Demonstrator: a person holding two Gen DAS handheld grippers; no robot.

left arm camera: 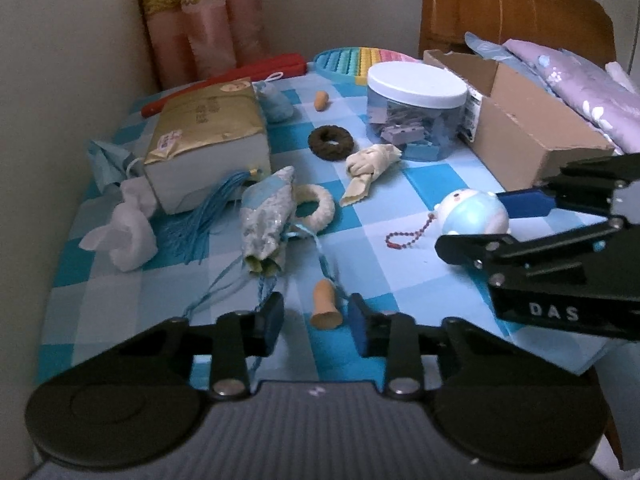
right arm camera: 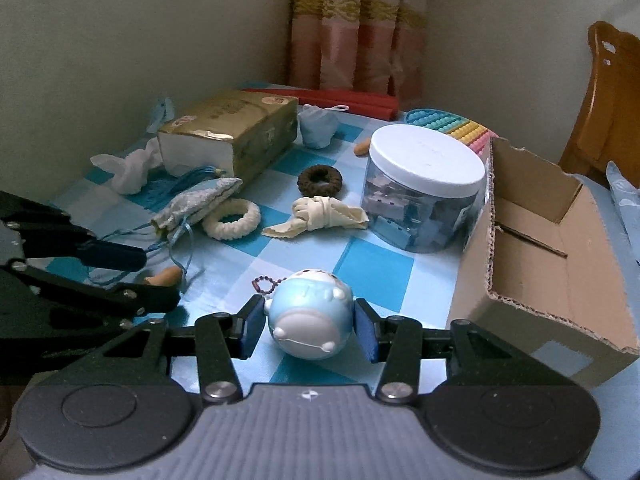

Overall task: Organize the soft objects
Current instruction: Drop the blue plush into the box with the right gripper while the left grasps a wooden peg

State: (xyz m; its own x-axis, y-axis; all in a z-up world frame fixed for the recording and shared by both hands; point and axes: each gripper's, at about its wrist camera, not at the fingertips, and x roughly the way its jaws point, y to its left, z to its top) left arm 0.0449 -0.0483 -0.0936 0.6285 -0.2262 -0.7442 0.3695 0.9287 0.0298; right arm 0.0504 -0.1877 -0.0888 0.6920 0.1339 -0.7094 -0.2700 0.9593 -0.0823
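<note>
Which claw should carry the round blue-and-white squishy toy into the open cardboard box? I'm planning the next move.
Right. The right claw already brackets the round blue-and-white squishy toy, beside the open cardboard box. The left claw is open around a small tan peg-shaped piece.

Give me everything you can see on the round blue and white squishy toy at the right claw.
The round blue and white squishy toy is a glossy, soft-looking ball figure with a white face and small white nubs. A dark red bead chain trails from its top. It sits on the blue checked tablecloth between the right claw's blue pads, which flank its sides.
</note>
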